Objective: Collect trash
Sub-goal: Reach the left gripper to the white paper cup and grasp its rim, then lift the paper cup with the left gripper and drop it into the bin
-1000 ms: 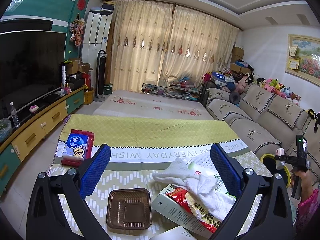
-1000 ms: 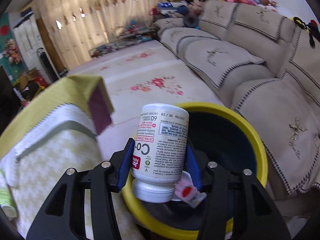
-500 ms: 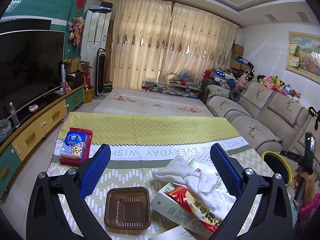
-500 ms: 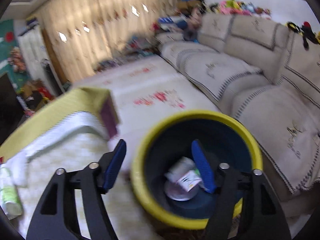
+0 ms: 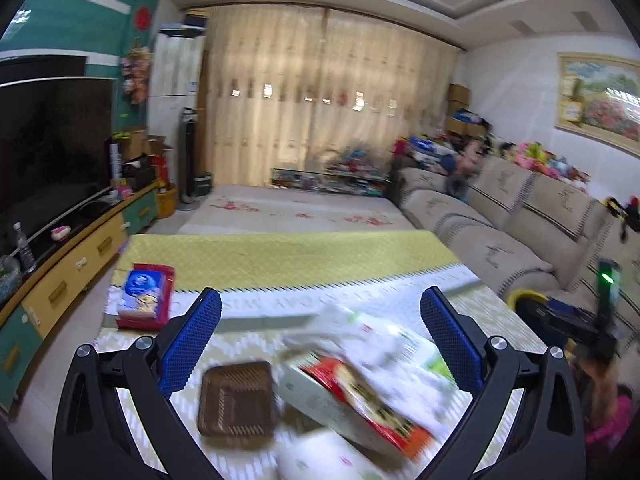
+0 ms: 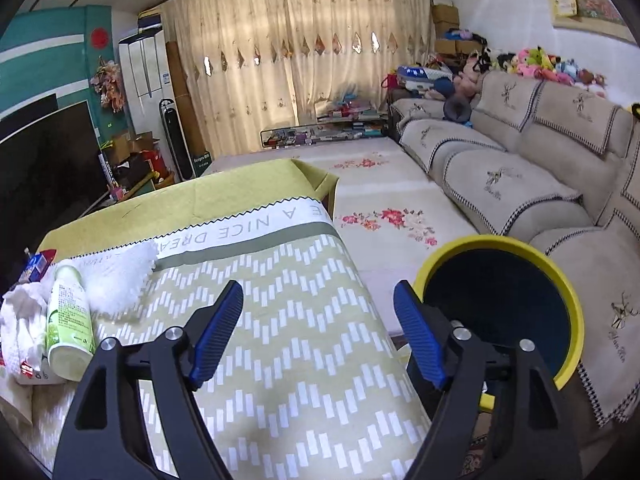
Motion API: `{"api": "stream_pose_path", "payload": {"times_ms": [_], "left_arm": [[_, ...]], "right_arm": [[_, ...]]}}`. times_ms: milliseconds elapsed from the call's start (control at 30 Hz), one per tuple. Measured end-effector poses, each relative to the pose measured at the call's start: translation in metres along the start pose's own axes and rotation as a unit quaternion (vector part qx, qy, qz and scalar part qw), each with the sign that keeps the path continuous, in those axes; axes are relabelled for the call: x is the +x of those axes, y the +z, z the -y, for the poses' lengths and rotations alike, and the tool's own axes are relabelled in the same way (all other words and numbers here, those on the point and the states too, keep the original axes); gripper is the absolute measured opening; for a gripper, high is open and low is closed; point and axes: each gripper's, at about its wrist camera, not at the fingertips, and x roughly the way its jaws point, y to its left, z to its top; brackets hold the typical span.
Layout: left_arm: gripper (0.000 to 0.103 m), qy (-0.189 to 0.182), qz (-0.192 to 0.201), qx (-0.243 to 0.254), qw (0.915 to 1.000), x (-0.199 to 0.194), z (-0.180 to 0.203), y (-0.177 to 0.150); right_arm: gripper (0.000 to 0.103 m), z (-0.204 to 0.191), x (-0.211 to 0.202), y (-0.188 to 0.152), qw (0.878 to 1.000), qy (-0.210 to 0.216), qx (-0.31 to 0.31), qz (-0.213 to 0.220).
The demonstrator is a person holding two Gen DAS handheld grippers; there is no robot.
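Note:
My left gripper is open and empty above the table, over a brown plastic tray, a white box with a red snack bag and crumpled white tissue. My right gripper is open and empty over the table's right edge, beside the yellow-rimmed dark bin on the floor; the bin also shows in the left wrist view. A green-and-white bottle lies at the table's left with tissue and a white cloth.
A tissue pack on a red packet lies at the table's far left. A beige sofa runs along the right. A TV cabinet stands left. A floral rug lies beyond the table.
My right gripper opened and dropped the white pill bottle into the bin, then lifted and swung left toward the table. My left gripper shifted slightly; its view is blurred.

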Motion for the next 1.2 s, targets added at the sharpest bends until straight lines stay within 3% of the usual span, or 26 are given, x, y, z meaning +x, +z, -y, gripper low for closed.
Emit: {"api": "stream_pose_path", "payload": {"times_ms": [133,267,533,800,933,1000,1200], "left_arm": [[0.098,-0.023,-0.046,0.037,0.9980,-0.016,0.014,-0.024],[0.098,-0.005,-0.093,0.064,0.9935,-0.034,0.024,-0.061],[0.098,0.043,-0.135,0.077,0.9869,-0.062,0.023,-0.108],[0.069,0.095,-0.140,0.061,0.9836,-0.041,0.020,-0.110],[0.049,0.094,-0.144,0.050,0.9838,-0.032,0.021,-0.107],[0.032,0.095,-0.148,0.050,0.9832,-0.028,0.021,-0.107],[0.014,0.098,-0.145,0.047,0.9834,-0.030,0.020,-0.107]], "right_arm": [[0.075,0.006,0.004,0.002,1.000,0.003,0.011,-0.009],[0.075,0.008,0.006,0.004,1.000,0.007,0.014,-0.011],[0.078,0.003,0.000,0.003,1.000,0.007,-0.007,0.005],[0.079,0.001,-0.005,0.002,1.000,0.001,-0.009,0.020],[0.079,0.000,-0.005,0.003,1.000,-0.002,-0.011,0.019],[0.079,0.000,-0.005,0.003,1.000,-0.002,-0.011,0.019],[0.080,0.001,-0.003,0.003,1.000,0.000,-0.007,0.014]]}}
